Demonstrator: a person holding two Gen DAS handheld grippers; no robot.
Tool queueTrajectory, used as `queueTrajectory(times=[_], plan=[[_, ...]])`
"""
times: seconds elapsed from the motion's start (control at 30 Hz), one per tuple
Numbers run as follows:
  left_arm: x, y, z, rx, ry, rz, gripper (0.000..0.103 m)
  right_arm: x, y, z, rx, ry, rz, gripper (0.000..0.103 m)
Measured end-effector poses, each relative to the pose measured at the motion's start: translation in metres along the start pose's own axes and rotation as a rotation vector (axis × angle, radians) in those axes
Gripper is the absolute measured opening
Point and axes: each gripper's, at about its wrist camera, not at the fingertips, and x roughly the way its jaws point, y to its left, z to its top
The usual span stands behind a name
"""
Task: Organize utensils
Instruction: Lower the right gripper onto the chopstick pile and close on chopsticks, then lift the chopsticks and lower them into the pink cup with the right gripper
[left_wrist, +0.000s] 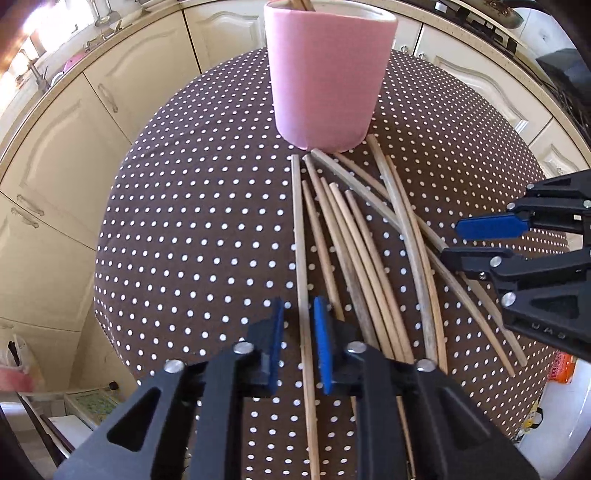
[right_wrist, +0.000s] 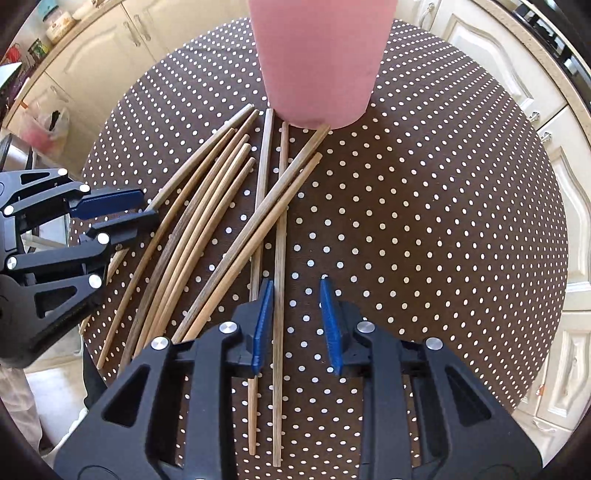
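The left gripper (left_wrist: 299, 345) points steeply down over the leftmost chopstick (left_wrist: 302, 258) of the loose pile of chopsticks (left_wrist: 369, 240), which fans out to its right on the dotted tablecloth (left_wrist: 184, 221). That stick runs between its blue pads, and a sliver of cloth still shows on either side of it; the jaws are narrow, yet whether they actually pinch the stick cannot be told from these views. Straight ahead of its fingertips stands the pink cup (left_wrist: 328, 74), already holding a few sticks.

The right gripper (right_wrist: 295, 321) points straight down with its jaws clearly apart. One stick (right_wrist: 280, 295) lies just inside its left pad; the other pad is well clear, so nothing is held. The cup (right_wrist: 317, 59) is directly ahead of it too.

The likely trouble is a weak or off-centre pinch: a thin round stick can roll out or swing as it lifts. The left pick sits beside neighbouring sticks, so the right-hand pad may drag one along. On the right, crossing sticks overlap the target and could be flicked. Both tools heading for one cup might also collide, or knock it over
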Motion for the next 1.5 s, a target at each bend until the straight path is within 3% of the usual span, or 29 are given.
queueTrajectory(times=[0.27, 0.77, 0.9, 1.3, 1.5], plan=[[-0.002, -0.008, 0.006, -0.014, -0.018, -0.022, 0.006, 0.005, 0.004, 0.026, 0.021, -0.025, -0.015, 0.007], [-0.023, 0.020, -0.025, -0.083, -0.089, -0.052, 0.005, -0.020, -0.031, -0.013, 0.106, -0.132, 0.040, 0.006], [-0.042, 0.025, -0.033, -0.100, -0.162, -0.074, 0.005, -0.042, -0.043, -0.030, 0.126, -0.224, 0.065, 0.006], [-0.119, 0.010, -0.043, -0.102, -0.532, -0.178, 0.005, -0.121, -0.048, -0.057, 0.157, -0.560, 0.130, 0.006], [-0.144, -0.007, -0.025, -0.099, -0.712, -0.175, 0.005, -0.156, -0.053, -0.060, 0.165, -0.711, 0.162, 0.006]])
